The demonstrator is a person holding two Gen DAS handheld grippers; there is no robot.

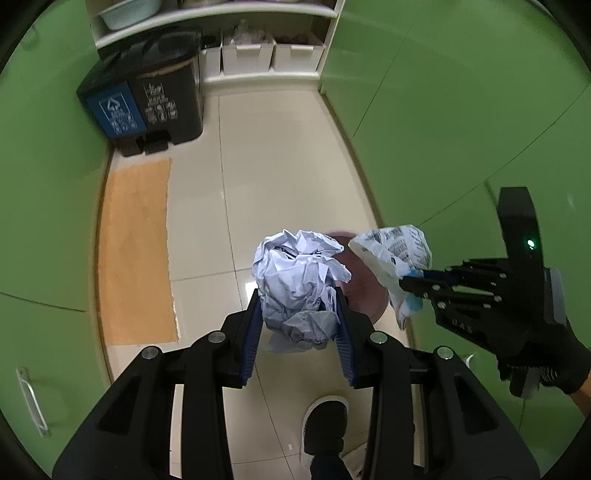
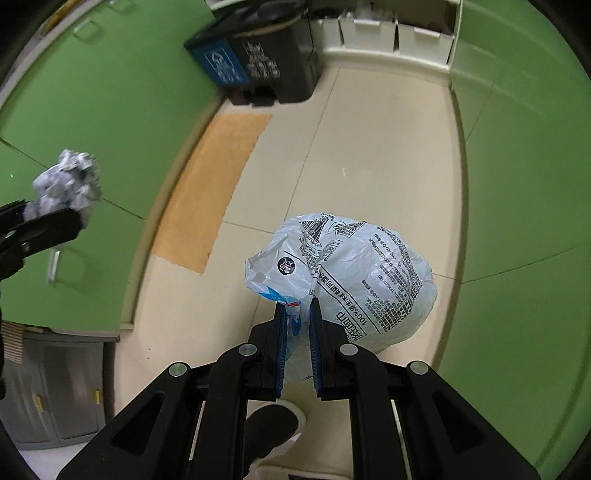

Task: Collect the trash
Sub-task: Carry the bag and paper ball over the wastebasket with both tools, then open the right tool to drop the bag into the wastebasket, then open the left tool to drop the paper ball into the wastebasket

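Currently my left gripper [image 1: 301, 306] clamps crumpled paper [image 1: 299, 284] while my right gripper [image 2: 298, 314] pinches only the plastic bag [image 2: 354, 273] edge, which could slip.

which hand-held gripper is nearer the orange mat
Left. The left hand-held gripper, clamping crumpled paper, sits beside the orange mat; the right hand-held gripper is farther off, across the paper.

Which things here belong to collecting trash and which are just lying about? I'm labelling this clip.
Job:
crumpled paper in left gripper
printed plastic bag in right gripper
two-compartment pedal bin

Lying about:
orange mat
white storage boxes
basin
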